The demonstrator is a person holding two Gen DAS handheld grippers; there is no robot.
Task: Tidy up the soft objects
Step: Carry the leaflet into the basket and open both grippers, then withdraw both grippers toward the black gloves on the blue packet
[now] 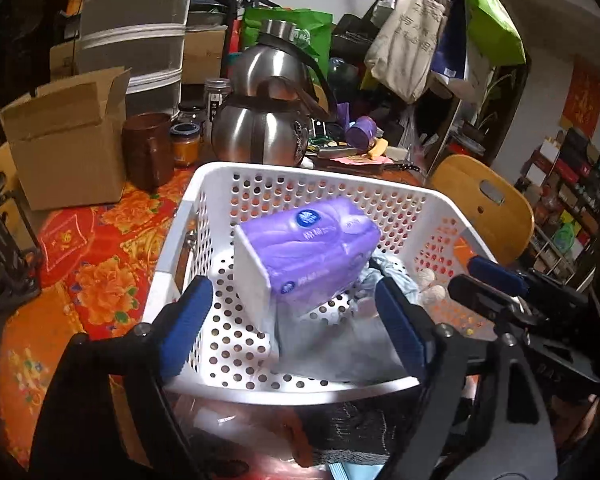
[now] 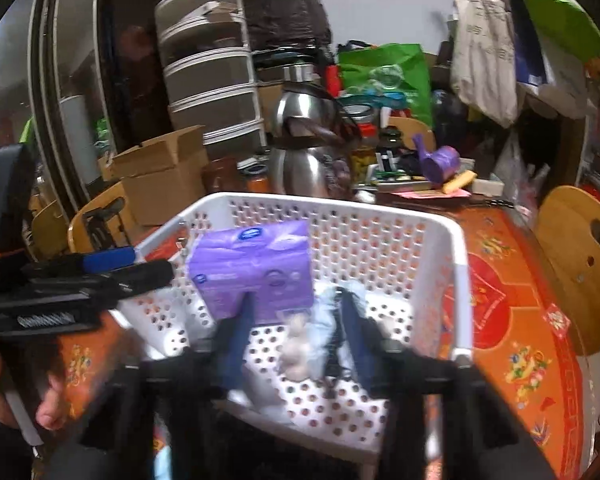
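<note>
Purple tissue pack (image 1: 312, 248) sits tilted in the white perforated basket (image 1: 300, 176) on the bench, with pale blue cloth (image 1: 340, 340) and a small plush (image 2: 296, 344) beside it. Left gripper (image 1: 296, 324) jaws spread, empty. Right gripper (image 2: 296, 332) jaws parted over the basket, holding nothing. Dark knit item (image 1: 356, 432) lies outside, probably next.

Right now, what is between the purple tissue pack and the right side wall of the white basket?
In the left wrist view, a crumpled pale blue cloth and a small cream plush toy lie between the purple tissue pack and the white basket wall.
</note>
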